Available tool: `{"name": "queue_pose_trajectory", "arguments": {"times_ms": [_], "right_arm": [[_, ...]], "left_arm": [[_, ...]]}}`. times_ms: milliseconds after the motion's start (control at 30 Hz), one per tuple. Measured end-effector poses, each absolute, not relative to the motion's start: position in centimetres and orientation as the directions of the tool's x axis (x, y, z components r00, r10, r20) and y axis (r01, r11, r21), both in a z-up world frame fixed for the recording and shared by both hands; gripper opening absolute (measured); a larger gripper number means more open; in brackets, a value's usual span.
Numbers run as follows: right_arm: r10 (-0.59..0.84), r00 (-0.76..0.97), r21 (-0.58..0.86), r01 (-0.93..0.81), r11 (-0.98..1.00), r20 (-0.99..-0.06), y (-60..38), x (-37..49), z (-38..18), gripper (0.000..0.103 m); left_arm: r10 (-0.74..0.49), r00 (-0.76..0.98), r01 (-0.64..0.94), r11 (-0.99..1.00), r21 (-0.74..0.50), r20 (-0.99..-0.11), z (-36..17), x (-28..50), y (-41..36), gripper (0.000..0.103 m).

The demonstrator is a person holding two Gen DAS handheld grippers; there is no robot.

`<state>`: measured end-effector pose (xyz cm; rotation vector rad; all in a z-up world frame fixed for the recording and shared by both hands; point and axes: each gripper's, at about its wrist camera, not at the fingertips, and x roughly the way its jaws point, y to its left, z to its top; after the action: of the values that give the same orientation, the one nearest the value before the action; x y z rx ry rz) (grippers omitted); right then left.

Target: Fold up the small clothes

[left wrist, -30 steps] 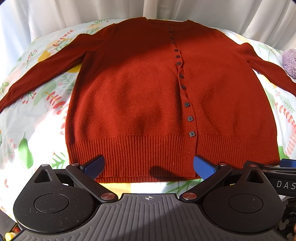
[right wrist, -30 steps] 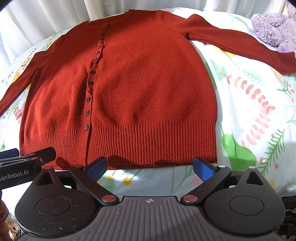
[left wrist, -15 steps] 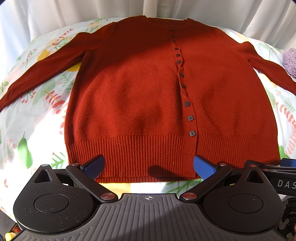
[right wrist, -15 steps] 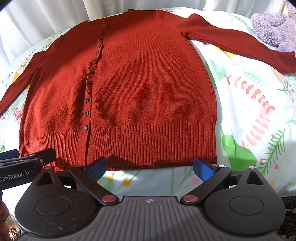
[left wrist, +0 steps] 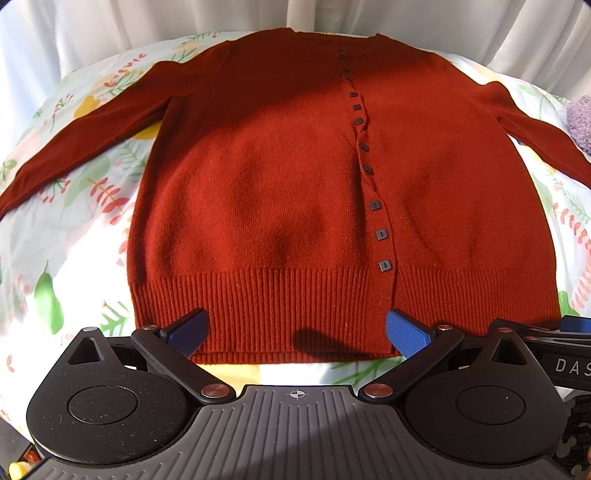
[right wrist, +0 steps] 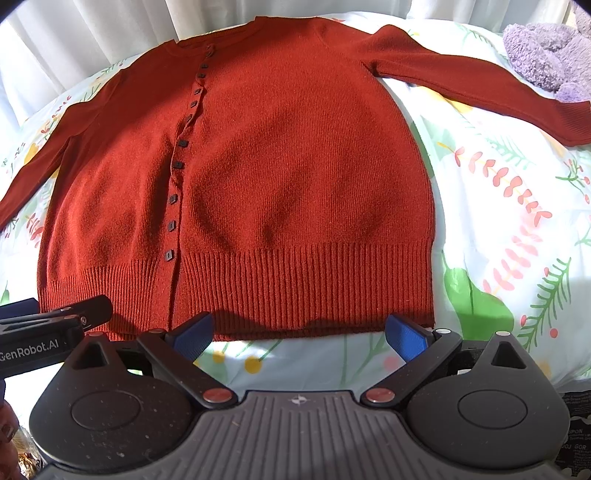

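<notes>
A rust-red buttoned cardigan [left wrist: 280, 192] lies flat, front up, on a floral sheet, sleeves spread to both sides; it also shows in the right wrist view [right wrist: 295, 177]. My left gripper [left wrist: 295, 330] is open and empty, its blue pads over the ribbed hem left of the button row. My right gripper [right wrist: 299, 334] is open and empty, just before the hem's right half. Each gripper's side shows in the other's view: the right gripper [left wrist: 554, 343] and the left gripper [right wrist: 55, 325].
The floral bed sheet [right wrist: 509, 229] spreads around the cardigan. A purple plush toy [right wrist: 550, 55] lies at the far right by the right sleeve cuff. White curtains [left wrist: 110, 33] hang behind the bed.
Both grippers have edged slightly forward toward the hem. The cardigan has not moved and both stay open.
</notes>
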<state>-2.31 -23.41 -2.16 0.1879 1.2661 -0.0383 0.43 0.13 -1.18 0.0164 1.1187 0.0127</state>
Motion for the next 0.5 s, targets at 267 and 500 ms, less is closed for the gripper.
{"name": "queue_pose_trajectory", "arguments": {"times_ms": [267, 500], "right_arm": [[0.083, 0.294, 0.126, 0.131, 0.983, -0.952, -23.6, -2.08, -2.32, 0.099], [0.095, 0.287, 0.137, 0.13, 0.982, -0.953, -23.8, -1.81, -2.54, 0.099]], "left_arm": [[0.059, 0.457, -0.009, 0.998, 0.062, -0.887, -1.17, 0.69, -0.11, 0.103], [0.054, 0.458, -0.014, 0.998, 0.054, -0.887, -1.14, 0.95, -0.16, 0.103]]}}
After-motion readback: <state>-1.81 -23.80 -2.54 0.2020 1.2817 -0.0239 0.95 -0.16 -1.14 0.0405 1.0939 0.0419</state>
